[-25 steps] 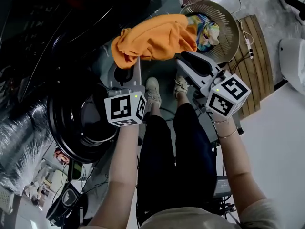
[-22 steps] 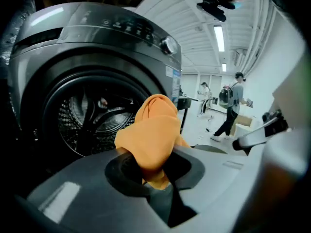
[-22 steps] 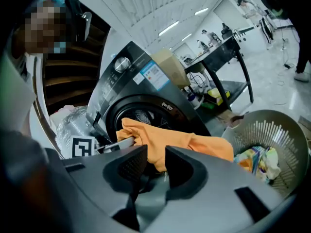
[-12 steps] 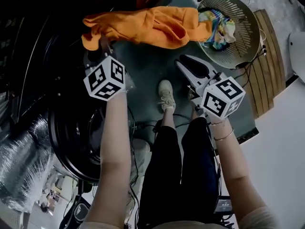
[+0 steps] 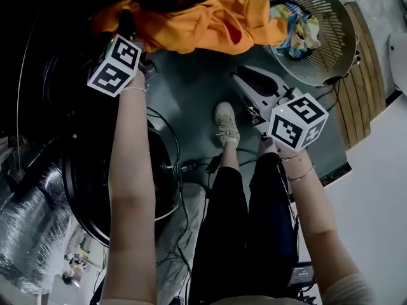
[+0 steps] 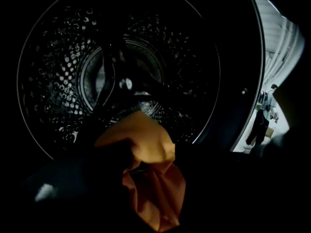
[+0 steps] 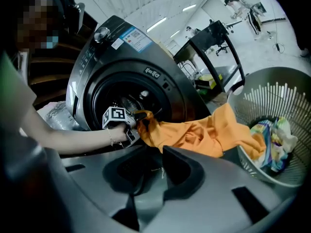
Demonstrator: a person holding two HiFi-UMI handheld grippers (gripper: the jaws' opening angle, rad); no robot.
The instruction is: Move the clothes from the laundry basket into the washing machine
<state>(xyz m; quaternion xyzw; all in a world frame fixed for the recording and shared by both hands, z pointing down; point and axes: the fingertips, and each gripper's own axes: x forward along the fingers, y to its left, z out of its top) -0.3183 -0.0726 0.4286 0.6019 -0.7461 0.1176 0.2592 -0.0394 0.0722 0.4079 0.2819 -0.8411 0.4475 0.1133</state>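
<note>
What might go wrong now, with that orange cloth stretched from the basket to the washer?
1. The left gripper has just been opening its jaws, with one end of the orange garment between them at the mouth of the drum. Most of the garment hangs outside, so it may slide back out.
2. Its other end reaches the laundry basket beside the colourful clothes; a pull might drag them over the rim.

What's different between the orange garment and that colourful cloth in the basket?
The orange garment is plain and large; the colourful cloth is multicoloured and smaller. The orange garment stretches from the laundry basket to the washing machine opening; the colourful cloth lies bunched inside the basket. Both are crumpled fabric.
</note>
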